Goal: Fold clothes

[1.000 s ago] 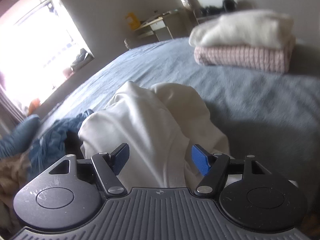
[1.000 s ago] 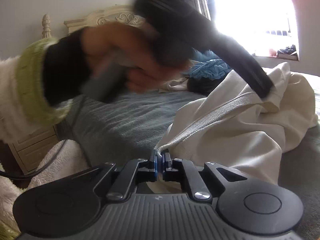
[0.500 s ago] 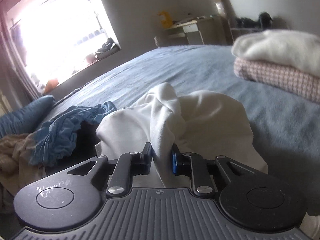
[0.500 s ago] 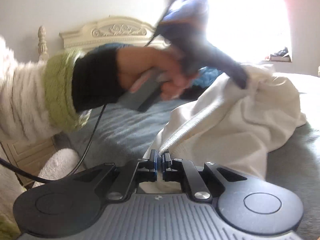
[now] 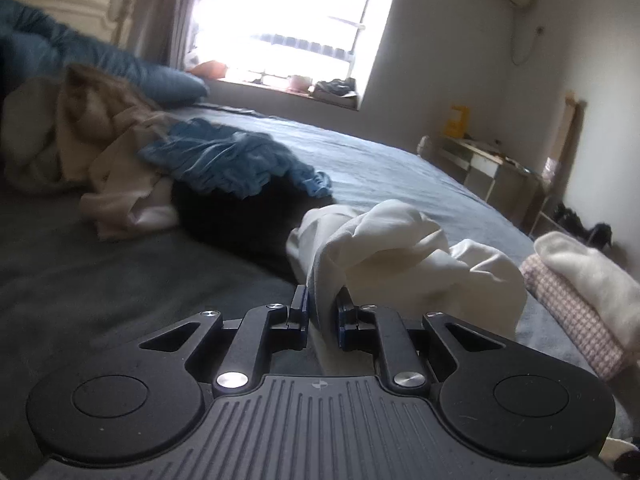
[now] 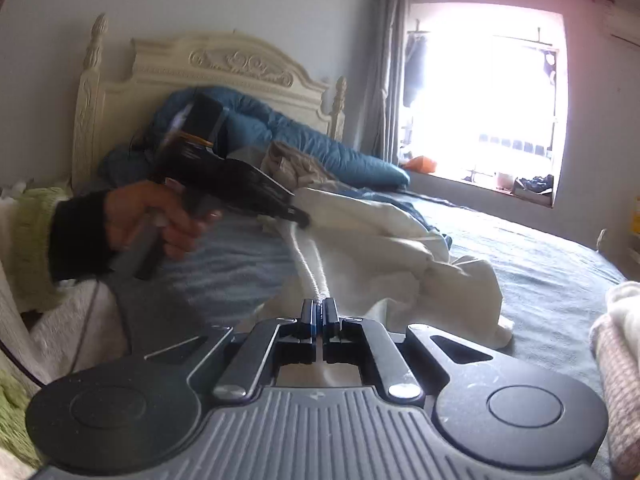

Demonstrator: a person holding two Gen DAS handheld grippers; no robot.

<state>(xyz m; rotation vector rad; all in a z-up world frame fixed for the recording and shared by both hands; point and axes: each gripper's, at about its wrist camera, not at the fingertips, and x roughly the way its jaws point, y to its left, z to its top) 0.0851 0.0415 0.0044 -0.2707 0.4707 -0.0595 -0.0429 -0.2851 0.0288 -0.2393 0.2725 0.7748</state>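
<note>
Cream garment (image 6: 384, 256) lies bunched on the bed (image 6: 540, 264), its ribbed hem stretched between both grippers: right gripper (image 6: 320, 312) clamps the near end, left gripper (image 5: 322, 312) clamps the far end, slightly higher.

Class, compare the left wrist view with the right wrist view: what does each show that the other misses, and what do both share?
Only the left wrist view shows the desk by the far wall, the yellow item on it, and the left tool shut on bunched cream garment. Only the right wrist view shows the carved headboard, the person's hand, and the right tool pinching the garment's ribbed hem. Both share the bed, the bright window and the folded stack.
</note>
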